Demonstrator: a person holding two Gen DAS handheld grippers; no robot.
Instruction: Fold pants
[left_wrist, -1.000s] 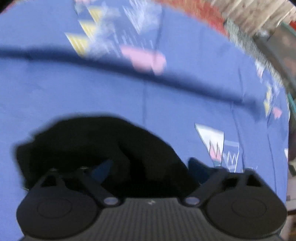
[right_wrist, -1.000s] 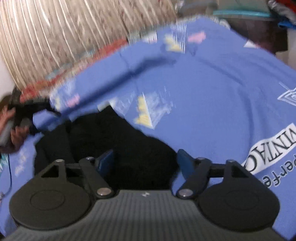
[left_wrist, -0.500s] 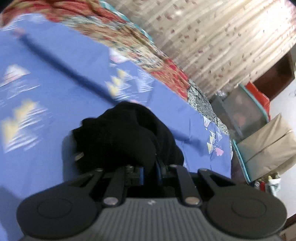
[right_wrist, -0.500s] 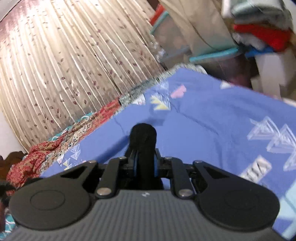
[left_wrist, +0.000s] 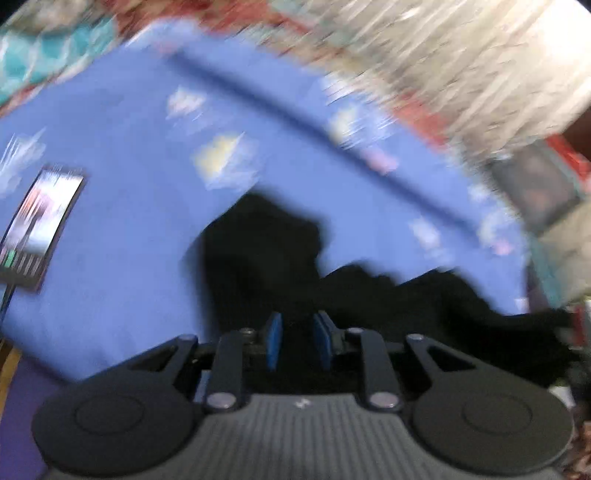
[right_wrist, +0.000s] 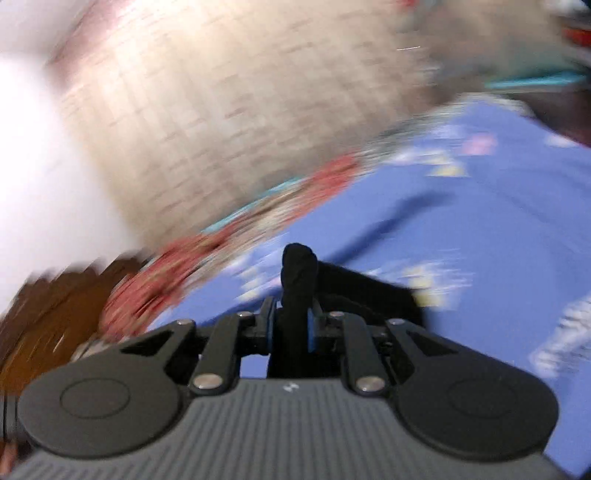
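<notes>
Pinching black pants (right_wrist: 297, 273) — right tool (right_wrist: 290, 325) (left tool (left_wrist: 297, 341) slightly parted).

Below me, the bed (left_wrist: 122, 155) wears a blue sheet printed with pale triangles. The black pants (left_wrist: 266, 251) rest partly on it. A lit phone (left_wrist: 40, 225) lies flat near its left edge.

Left gripper (left_wrist: 297, 341) points down at black pants (left_wrist: 266, 258) on the blue sheet (left_wrist: 122, 147). Jaws have just been opening; narrow gap, dark cloth between the blue pads (left_wrist: 274, 339), grip unclear in blur. Phone (left_wrist: 38, 225) left of pants. Curtain (left_wrist: 461, 55) beyond.
</notes>
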